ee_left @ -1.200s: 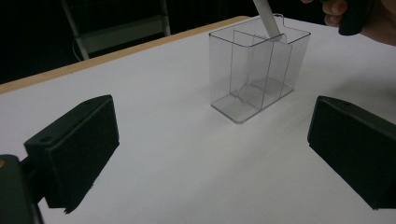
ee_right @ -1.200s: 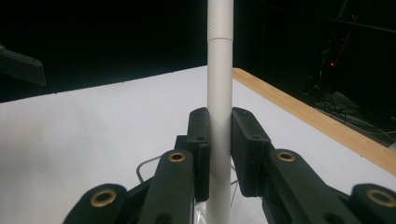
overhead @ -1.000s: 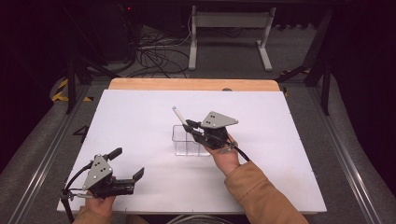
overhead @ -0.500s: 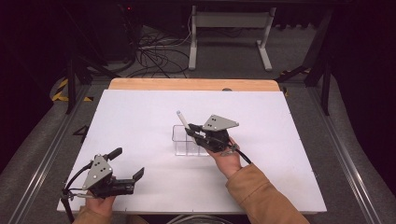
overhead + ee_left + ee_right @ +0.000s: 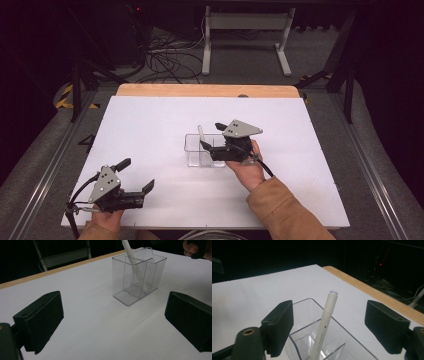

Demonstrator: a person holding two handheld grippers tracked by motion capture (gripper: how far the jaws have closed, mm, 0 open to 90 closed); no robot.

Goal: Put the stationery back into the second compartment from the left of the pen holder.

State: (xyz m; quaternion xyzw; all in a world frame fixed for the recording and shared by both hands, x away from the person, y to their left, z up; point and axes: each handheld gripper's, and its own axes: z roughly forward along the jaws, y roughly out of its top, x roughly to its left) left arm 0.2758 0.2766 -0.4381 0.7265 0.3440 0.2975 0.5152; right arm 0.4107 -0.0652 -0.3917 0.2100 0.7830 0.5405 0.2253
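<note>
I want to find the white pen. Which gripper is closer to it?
The right gripper: it hangs open right over the white pen standing in the clear box. The left gripper sits far off, by the table's near edge.

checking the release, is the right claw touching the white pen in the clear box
Apart. The right gripper view shows the right claw just opened, with clear space between each pad and the white pen leaning in the clear box.

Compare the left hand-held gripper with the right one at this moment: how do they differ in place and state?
The left hand-held gripper sits near the table's front left corner, away from everything; the right hand-held gripper hangs at the clear container mid-table. The left's jaws have nothing between them; the right's, which have just been opening, stand either side of the white pen without touching it, and the pen leans in the container. Both are open, and each carries a grey plate.
</note>
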